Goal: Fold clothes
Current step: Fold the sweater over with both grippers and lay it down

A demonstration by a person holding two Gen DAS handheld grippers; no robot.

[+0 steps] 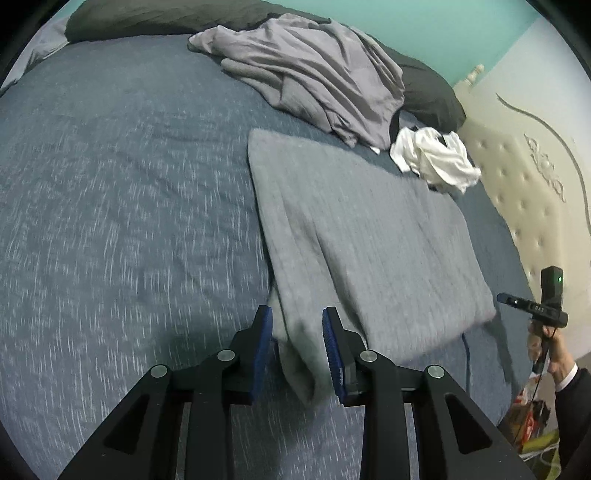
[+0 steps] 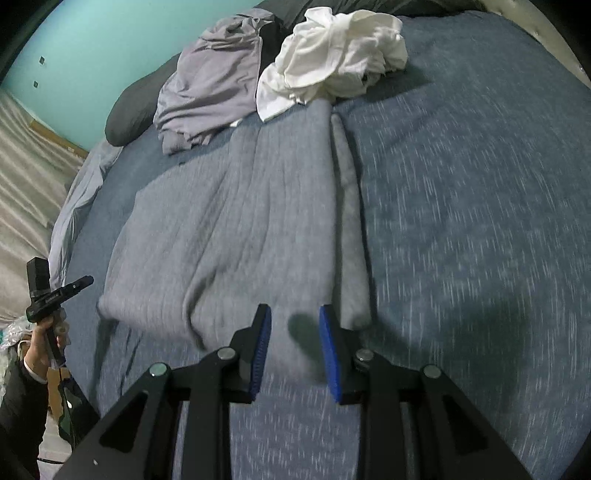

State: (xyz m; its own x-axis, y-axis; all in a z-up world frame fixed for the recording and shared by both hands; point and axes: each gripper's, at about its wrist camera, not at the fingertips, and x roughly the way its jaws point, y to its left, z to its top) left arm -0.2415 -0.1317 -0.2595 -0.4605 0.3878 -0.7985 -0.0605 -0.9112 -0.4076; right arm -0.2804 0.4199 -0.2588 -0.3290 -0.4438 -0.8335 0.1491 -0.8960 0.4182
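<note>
Left gripper [image 1: 297, 341]: two blue ribbed pads [image 1: 263, 350] spread apart, not pinching; a corner of the folded light-grey knit garment [image 1: 369, 236] shows in the gap between them, whether it touches either pad I cannot tell. Right gripper [image 2: 295, 341]: two blue pads [image 2: 332, 354] likewise spread, nothing between them, only the blue-grey heathered bedspread [image 2: 461, 221] and a shadow below. Taking the folded grey garment as landmark: it lies flat on the bedspread as one rough rectangle, its near edge just ahead of both grippers, and in the right wrist view one narrow folded strip of it runs along its right side beside the right pad. Past its far end, touching or just beside it, one crumpled white cloth item [image 2: 332, 51]. Beside that, also at the far end, one rumpled lilac-grey garment [image 1: 314, 74], unfolded. Behind those two, one dark charcoal pillow or blanket [image 1: 155, 18] along the far edge of the bed. So three clothing items counted: one folded, two unfolded. To the garment's right in the left wrist view, one cream tufted headboard [image 1: 524, 192] with grey scroll trim. Each wrist view catches the other handle at frame edge: the right hand [image 1: 550, 350] with its dark sleeve, and the left hand [image 2: 44, 343] likewise. Teal wall [image 2: 92, 44] beyond the bed.
</note>
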